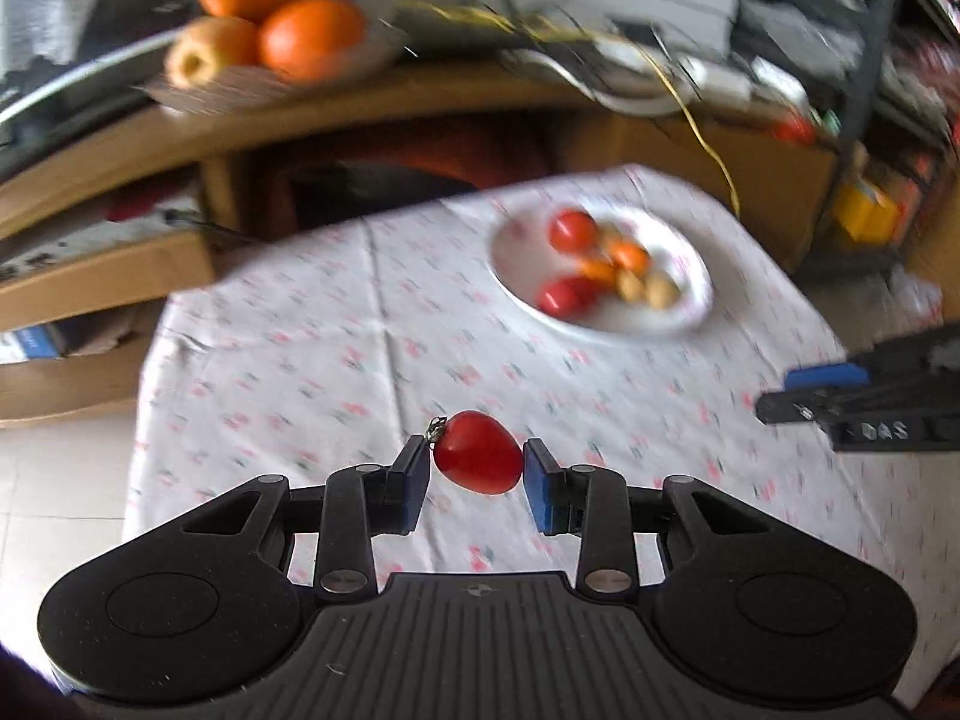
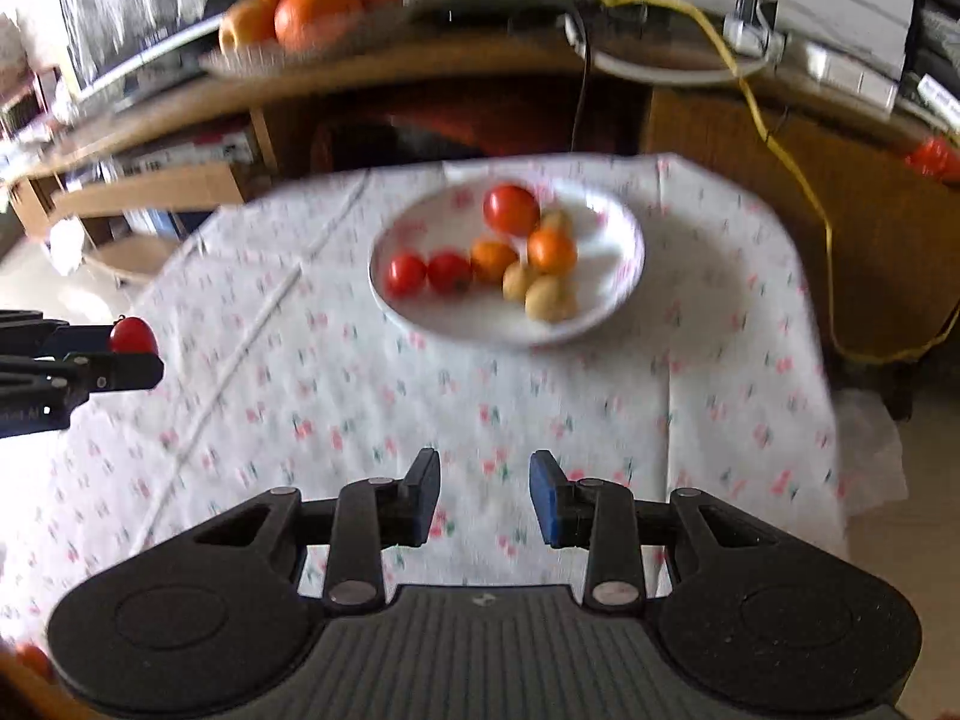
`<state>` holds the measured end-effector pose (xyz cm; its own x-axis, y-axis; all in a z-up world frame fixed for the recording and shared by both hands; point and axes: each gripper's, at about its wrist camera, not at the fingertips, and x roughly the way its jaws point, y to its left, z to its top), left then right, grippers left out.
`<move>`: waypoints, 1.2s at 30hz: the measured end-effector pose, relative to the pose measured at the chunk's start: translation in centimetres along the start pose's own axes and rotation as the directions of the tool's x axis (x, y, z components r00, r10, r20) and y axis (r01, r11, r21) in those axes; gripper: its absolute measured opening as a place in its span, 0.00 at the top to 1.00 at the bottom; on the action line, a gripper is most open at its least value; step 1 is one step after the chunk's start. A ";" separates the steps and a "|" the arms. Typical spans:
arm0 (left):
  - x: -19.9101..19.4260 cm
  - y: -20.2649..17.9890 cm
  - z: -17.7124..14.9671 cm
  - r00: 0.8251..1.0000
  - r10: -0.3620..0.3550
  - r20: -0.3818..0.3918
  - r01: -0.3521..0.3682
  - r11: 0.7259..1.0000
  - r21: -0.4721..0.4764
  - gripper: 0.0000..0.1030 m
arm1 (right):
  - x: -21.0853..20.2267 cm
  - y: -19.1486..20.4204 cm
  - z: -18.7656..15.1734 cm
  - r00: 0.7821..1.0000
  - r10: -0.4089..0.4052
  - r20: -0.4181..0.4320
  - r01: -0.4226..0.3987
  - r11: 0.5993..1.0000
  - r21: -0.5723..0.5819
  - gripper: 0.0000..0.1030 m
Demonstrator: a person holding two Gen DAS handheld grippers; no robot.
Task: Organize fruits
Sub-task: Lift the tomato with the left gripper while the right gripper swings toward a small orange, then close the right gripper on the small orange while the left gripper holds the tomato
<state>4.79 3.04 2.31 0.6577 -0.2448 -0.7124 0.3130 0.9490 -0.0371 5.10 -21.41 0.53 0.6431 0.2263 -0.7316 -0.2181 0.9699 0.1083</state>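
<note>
My left gripper (image 1: 477, 468) is shut on a small red tomato (image 1: 478, 452) with a dried stem, held above the flowered tablecloth (image 1: 360, 348). That tomato (image 2: 133, 336) and the left gripper (image 2: 129, 354) also show at the left edge of the right wrist view. A white plate (image 2: 606, 300) sits at the far side of the table with red tomatoes (image 2: 511, 209), small oranges (image 2: 552, 251) and yellowish fruits (image 2: 549, 299) in it. My right gripper (image 2: 483, 492) hangs open over the cloth with nothing between its fingers; it enters the left wrist view at right (image 1: 798, 396).
Behind the table a wooden shelf (image 1: 420, 102) carries a dish of large oranges (image 1: 312, 36) and an apple (image 1: 204, 54). A yellow cable (image 2: 780, 138) hangs down at the right. Cardboard boxes (image 1: 102, 276) stand at left on the tiled floor.
</note>
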 end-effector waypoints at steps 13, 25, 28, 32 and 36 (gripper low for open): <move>-2.3 -1.0 -0.2 0.999 -0.029 0.016 0.028 0.997 0.073 0.59 | -2.1 7.9 -4.2 0.977 0.190 -0.101 -0.205 0.964 -0.169 0.67; -8.4 3.0 -5.6 0.996 0.083 -0.019 -0.083 0.997 -0.006 0.58 | -5.8 21.7 -10.3 0.827 0.501 -0.255 -0.555 0.658 -0.508 0.59; -9.2 4.0 -6.5 0.994 0.101 -0.027 -0.102 0.994 -0.030 0.58 | -5.5 23.6 -11.3 0.818 0.497 -0.291 -0.569 0.621 -0.538 0.59; -9.9 4.7 -7.1 0.995 0.098 -0.014 -0.099 0.994 -0.047 0.58 | -3.8 25.8 -12.6 0.815 0.474 -0.334 -0.577 0.612 -0.541 0.59; -10.1 4.9 -7.5 0.996 0.086 -0.007 -0.086 0.995 -0.046 0.58 | -1.9 27.4 -13.8 0.833 0.440 -0.336 -0.553 0.643 -0.530 0.60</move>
<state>-5.45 11.66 4.13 0.6770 -0.1609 -0.7181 0.2234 0.9747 -0.0078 -12.21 3.45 -4.36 0.1928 0.5846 -0.7881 -0.8851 0.4504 0.1176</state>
